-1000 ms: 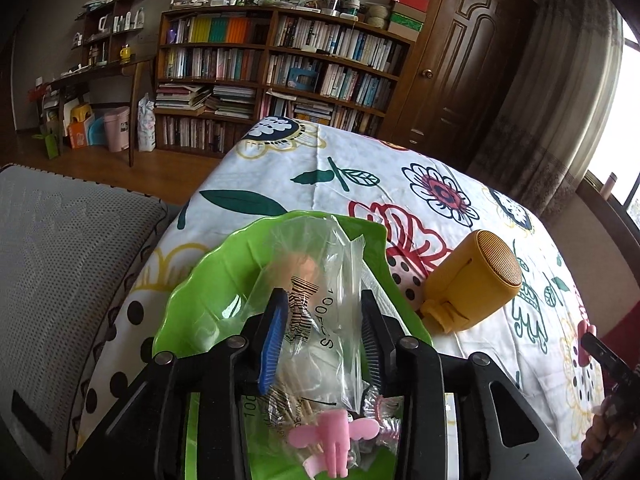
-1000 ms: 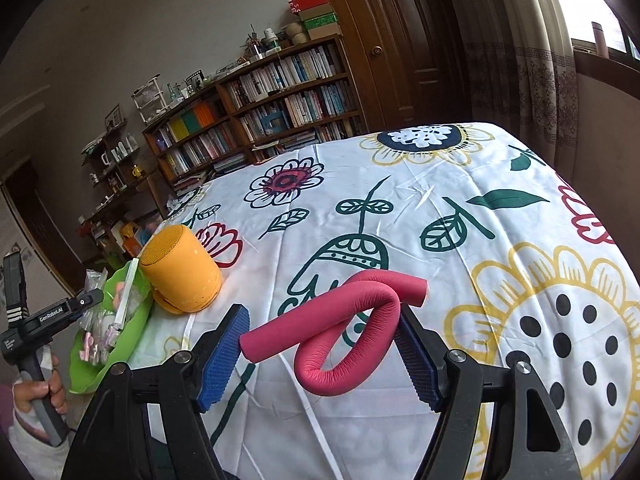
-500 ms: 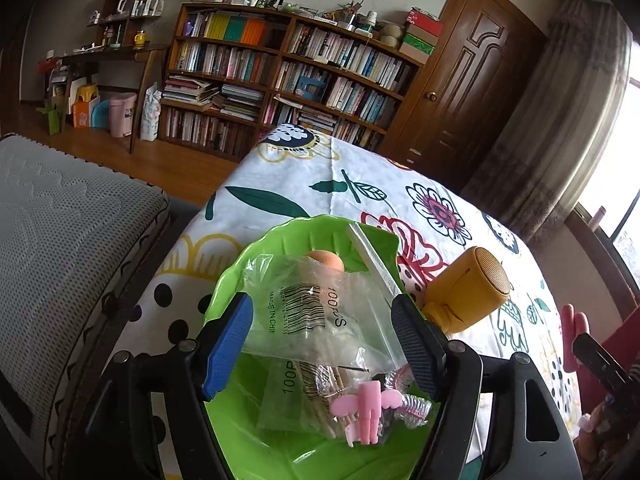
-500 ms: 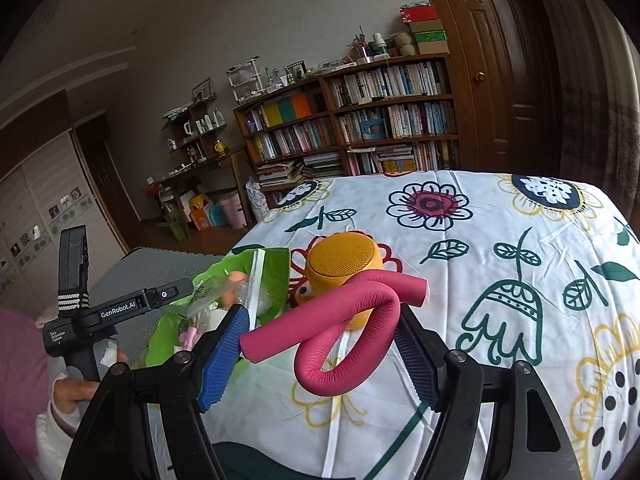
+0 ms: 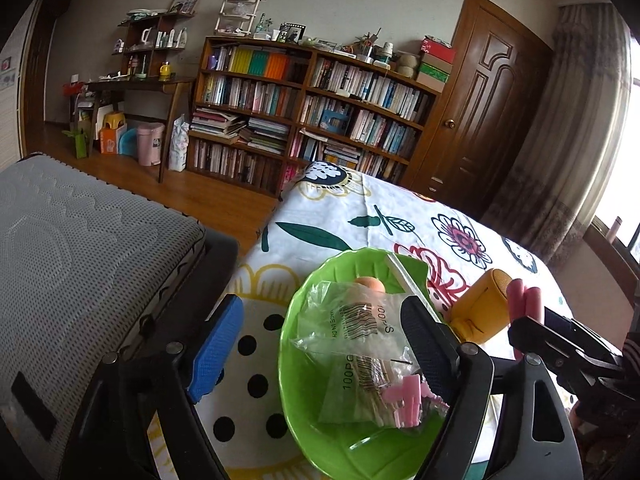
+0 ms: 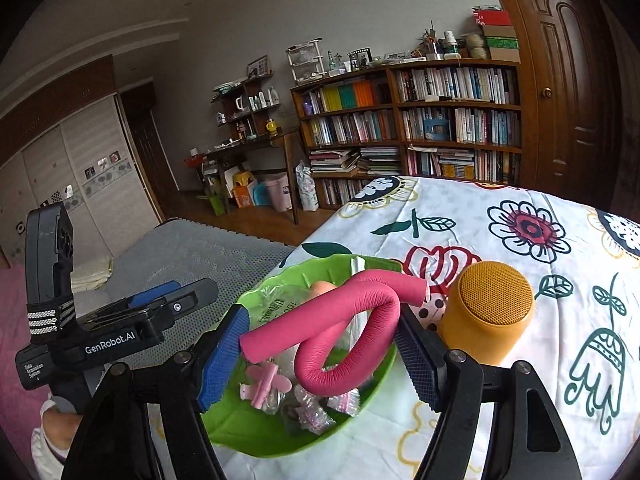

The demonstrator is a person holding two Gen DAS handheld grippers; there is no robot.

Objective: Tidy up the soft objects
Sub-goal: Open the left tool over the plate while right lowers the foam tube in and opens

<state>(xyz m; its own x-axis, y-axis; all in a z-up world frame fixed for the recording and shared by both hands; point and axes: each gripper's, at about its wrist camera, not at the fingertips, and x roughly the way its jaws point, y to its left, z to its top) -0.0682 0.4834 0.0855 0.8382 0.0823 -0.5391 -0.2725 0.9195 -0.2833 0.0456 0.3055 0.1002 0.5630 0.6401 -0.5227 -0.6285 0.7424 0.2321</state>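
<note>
A green bowl (image 5: 296,380) (image 6: 228,436) sits at the left end of the floral tablecloth. In it lie a clear plastic bag (image 5: 352,320) with a barcode, pink clips (image 5: 404,404) (image 6: 264,384) and a peach ball (image 5: 370,283). My left gripper (image 5: 320,344) is open and empty, low over the bowl's near side. My right gripper (image 6: 320,356) is shut on a bent pink foam roller (image 6: 340,320) and holds it just above the bowl. The roller's ends (image 5: 524,300) show at the right of the left wrist view.
A yellow cylindrical speaker (image 6: 488,312) (image 5: 476,312) stands right beside the bowl. A grey mattress (image 5: 80,260) lies left of the table edge. Beyond the table stand a bookshelf (image 5: 304,120) and a brown door (image 5: 488,112). A hand (image 6: 56,424) holds the left gripper's grip.
My left gripper opened, let go of the plastic bag into the bowl and drew back. My right gripper carried the pink roller left across the table to above the bowl.
</note>
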